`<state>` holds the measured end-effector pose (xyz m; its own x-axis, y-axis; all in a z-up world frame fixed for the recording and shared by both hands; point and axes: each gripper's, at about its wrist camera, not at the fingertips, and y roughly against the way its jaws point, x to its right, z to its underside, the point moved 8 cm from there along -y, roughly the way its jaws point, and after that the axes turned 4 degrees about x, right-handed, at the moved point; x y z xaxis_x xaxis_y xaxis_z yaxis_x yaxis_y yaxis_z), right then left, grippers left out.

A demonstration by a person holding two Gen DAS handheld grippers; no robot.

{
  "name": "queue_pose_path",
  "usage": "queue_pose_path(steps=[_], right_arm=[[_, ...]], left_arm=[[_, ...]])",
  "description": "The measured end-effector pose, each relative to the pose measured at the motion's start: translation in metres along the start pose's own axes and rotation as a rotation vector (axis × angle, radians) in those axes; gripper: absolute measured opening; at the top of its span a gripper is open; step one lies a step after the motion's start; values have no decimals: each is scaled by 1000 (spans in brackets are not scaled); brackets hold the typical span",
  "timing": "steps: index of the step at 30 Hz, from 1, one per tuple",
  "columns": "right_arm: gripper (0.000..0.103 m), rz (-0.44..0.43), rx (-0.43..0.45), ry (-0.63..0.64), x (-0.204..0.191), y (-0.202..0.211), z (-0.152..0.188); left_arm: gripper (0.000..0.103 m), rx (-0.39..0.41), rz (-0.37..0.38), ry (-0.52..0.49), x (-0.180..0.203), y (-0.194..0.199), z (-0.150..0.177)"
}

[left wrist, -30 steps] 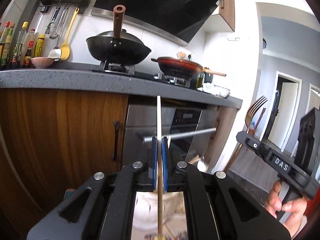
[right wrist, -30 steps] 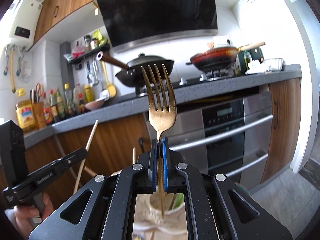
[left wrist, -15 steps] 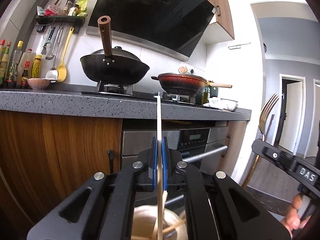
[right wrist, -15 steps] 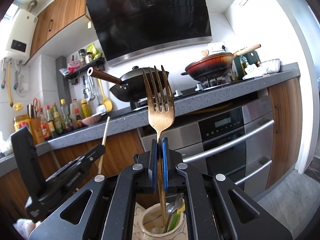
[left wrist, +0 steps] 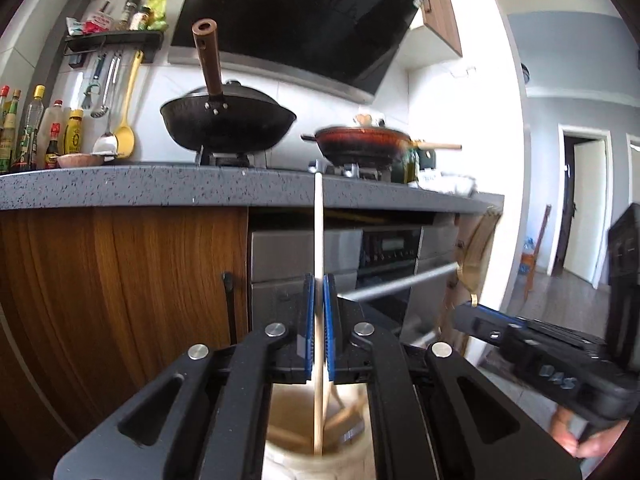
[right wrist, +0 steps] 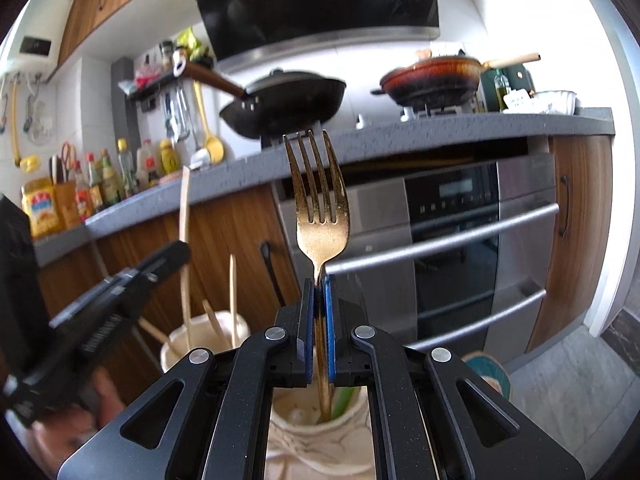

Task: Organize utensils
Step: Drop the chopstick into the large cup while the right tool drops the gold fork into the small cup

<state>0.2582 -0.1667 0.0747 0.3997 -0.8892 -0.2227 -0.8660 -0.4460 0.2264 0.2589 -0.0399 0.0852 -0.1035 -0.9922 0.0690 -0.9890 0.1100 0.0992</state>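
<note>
My left gripper (left wrist: 318,280) is shut on a pale wooden chopstick (left wrist: 318,232) held upright, its lower end inside a cream holder (left wrist: 352,452) that has other chopsticks in it. My right gripper (right wrist: 319,280) is shut on a gold fork (right wrist: 318,208), tines up, its handle end inside another cream holder (right wrist: 304,436) with a green utensil in it. In the right wrist view the left gripper (right wrist: 176,250) shows at the left with its chopstick (right wrist: 184,216) over the chopstick holder (right wrist: 180,344). In the left wrist view the right gripper (left wrist: 472,314) shows at the right.
A grey countertop (left wrist: 160,188) runs across with a black wok (left wrist: 224,128) and a red pan (left wrist: 364,144) on the stove. Bottles (left wrist: 32,136) stand at the left. A steel oven (right wrist: 480,240) and wooden cabinet doors (left wrist: 120,280) are below. A doorway (left wrist: 580,208) is at the right.
Both grippers have lowered. The chopstick and the fork have gone down, and their lower ends now reach into the cream holders. The two grippers have come closer together.
</note>
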Motion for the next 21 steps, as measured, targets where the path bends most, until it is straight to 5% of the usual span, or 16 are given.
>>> queue_pose_path(steps=[13, 21], right_arm=[[6, 20, -77, 38, -7, -4, 30], [6, 35, -77, 45, -4, -1, 31]], left_arm=[[4, -205, -4, -58, 2, 13, 44], [6, -244, -23, -60, -1, 16, 59]])
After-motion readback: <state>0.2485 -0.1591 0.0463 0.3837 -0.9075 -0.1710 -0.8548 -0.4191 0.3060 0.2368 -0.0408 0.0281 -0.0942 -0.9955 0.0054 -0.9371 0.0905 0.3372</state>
